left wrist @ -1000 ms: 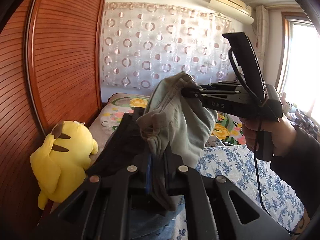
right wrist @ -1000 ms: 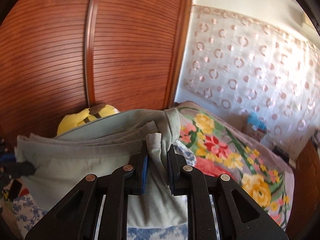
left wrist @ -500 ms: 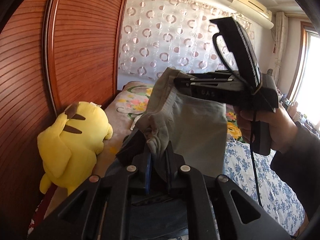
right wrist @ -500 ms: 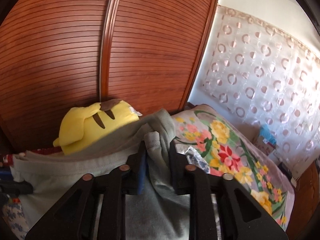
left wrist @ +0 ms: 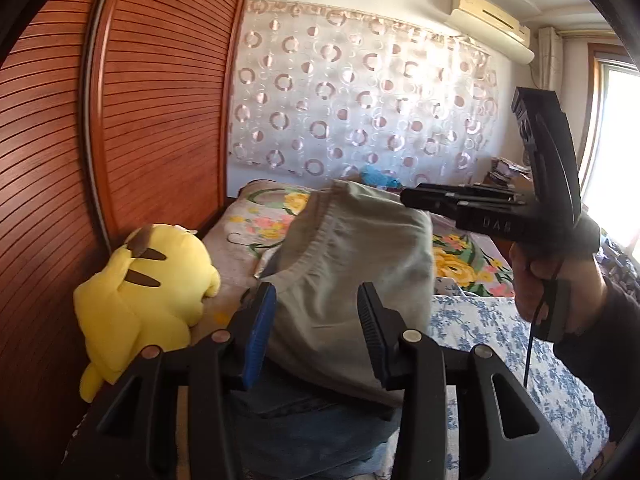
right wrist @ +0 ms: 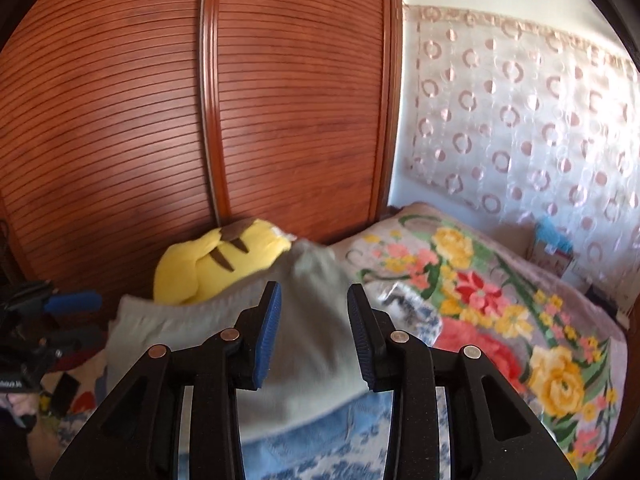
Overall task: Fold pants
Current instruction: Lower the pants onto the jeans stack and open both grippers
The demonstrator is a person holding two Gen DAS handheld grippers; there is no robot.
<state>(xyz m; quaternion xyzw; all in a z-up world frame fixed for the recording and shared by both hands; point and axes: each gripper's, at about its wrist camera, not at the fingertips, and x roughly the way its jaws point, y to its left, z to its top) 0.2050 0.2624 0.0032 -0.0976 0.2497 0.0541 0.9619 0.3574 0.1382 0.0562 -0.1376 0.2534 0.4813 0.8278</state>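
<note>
Left wrist view first, from left to right: a slatted wooden door [left wrist: 132, 128] fills the left side, with a yellow plush [left wrist: 148, 288] leaning at its foot on the bed [left wrist: 492, 328]. Just right of the plush, the grey pants [left wrist: 352, 264] are seen as a folded bundle resting on a stack of darker clothes, blue denim [left wrist: 304, 428] showing beneath. The left gripper [left wrist: 316, 320] is seen with its jaws opening; the pants lie between the pads but are no longer pinched. At the right, the right gripper [left wrist: 412, 196] is held in a hand [left wrist: 556, 280] above the far edge of the bundle, its jaws opening too and, in its own view, nothing pressed between them.

The step in hand is judged to be the release of the folded pants onto the stack. It is done well if both claws are opened fully before being drawn back, and are pulled straight out along the fabric, so that no pad drags a layer and the fold is not spoiled. The waistband edge, slightly raised, could be patted flat afterwards.

Around the stack, the plush sits close on the left and could be nudged by a withdrawing left claw. Farther right, a floral blanket [left wrist: 460, 256] is spread, with a circle-patterned curtain [left wrist: 360, 100] behind and an air conditioner [left wrist: 492, 20] high on the wall.
</note>
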